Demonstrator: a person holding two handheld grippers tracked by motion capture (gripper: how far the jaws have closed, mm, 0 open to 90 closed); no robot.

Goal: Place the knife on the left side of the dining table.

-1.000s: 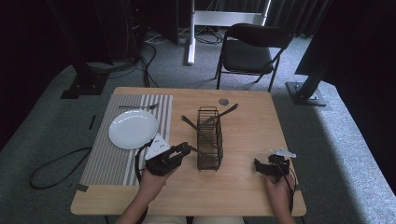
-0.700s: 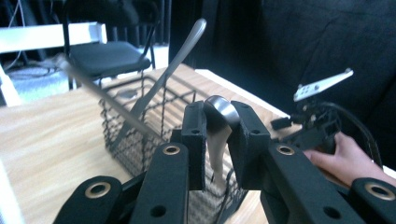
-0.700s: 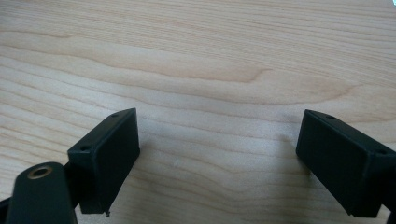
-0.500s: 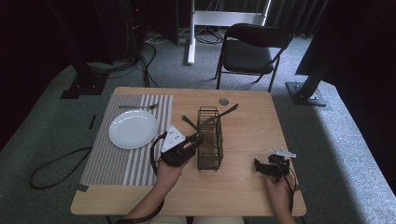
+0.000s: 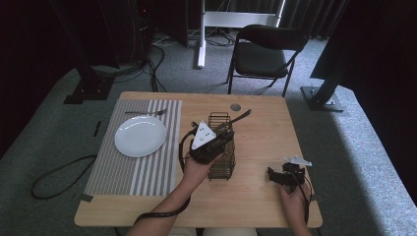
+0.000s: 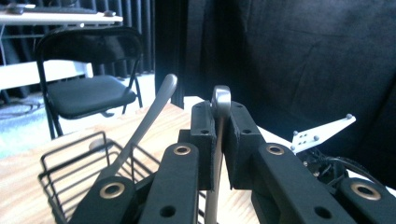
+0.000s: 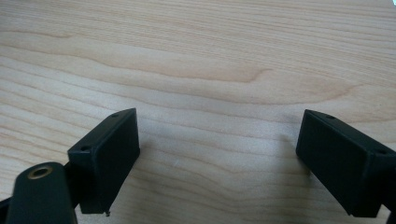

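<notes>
Nearest the person, the right gripper is rested on the bare wooden table with its jaws held wide apart and nothing between them; in the right gripper view pale, wavy grain is seen under the matte black pads. Further in, the left gripper is held over the wire basket, and its jaws, which have just been closing, are pressed together on the flat metal handle of a piece of cutlery standing upright in that basket. A second, curved steel handle is seen leaning out of the basket just beside it. The step in hand is judged to be the pulling of one utensil from the basket. A straight upward lift is called for next, so that the thin black wires are cleared and the leaning neighbour is not dragged along. Beyond, to the left, a round, glossy white plate and a fork are laid on a grey striped placemat.
</notes>
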